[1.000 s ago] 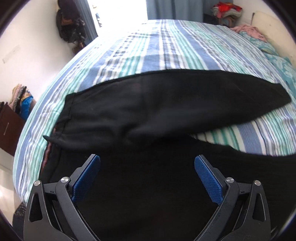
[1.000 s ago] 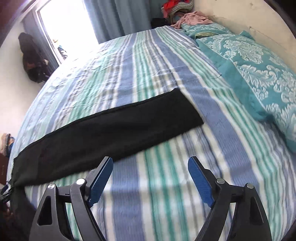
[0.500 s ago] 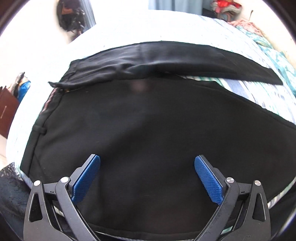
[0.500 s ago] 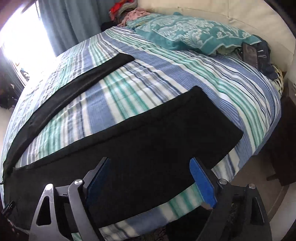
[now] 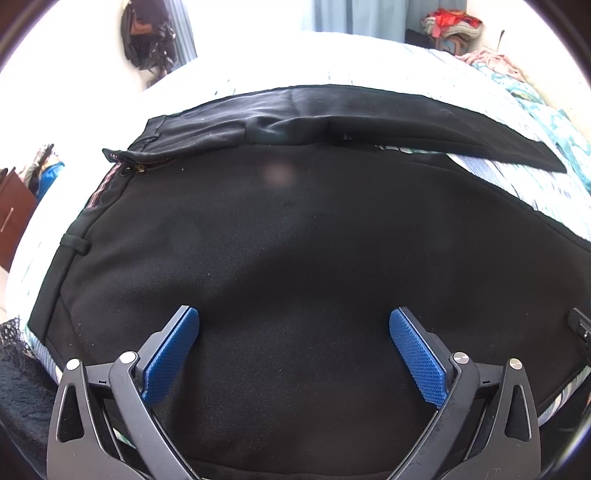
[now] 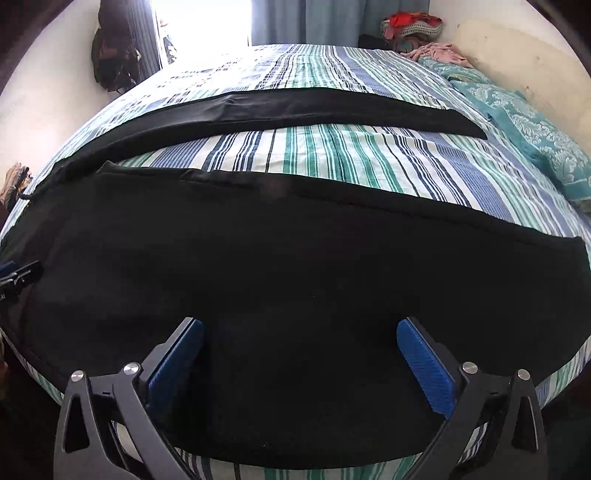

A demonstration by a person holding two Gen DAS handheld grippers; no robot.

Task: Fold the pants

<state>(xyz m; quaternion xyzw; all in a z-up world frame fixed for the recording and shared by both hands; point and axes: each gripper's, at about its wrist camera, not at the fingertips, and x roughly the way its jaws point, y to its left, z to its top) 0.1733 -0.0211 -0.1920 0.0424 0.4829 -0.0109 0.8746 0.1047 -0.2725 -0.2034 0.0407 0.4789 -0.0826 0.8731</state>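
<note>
Black pants [image 6: 258, 266] spread flat on striped bed [image 6: 369, 162], legs apart. Right gripper [image 6: 299, 354] newly arrived over near leg, just opening wider, empty; left gripper [image 5: 293, 347] released above waist. Ready for grasping.

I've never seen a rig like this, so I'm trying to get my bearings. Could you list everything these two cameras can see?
pants: one pair, black, spread flat on the bed, legs apart, zip open
bedsheet: one, blue, green and white stripes, under the pants
pillow: at least one, teal patterned, right side of the bed
clothes pile: one, red and grey, far corner
pink cloth: one, beside that pile
curtain: blue-grey, far wall beside a bright window
bag: dark, hanging on the left wall
left gripper: black, blue pads, open over the waist end
right gripper: black, blue pads, open over the near leg
</note>
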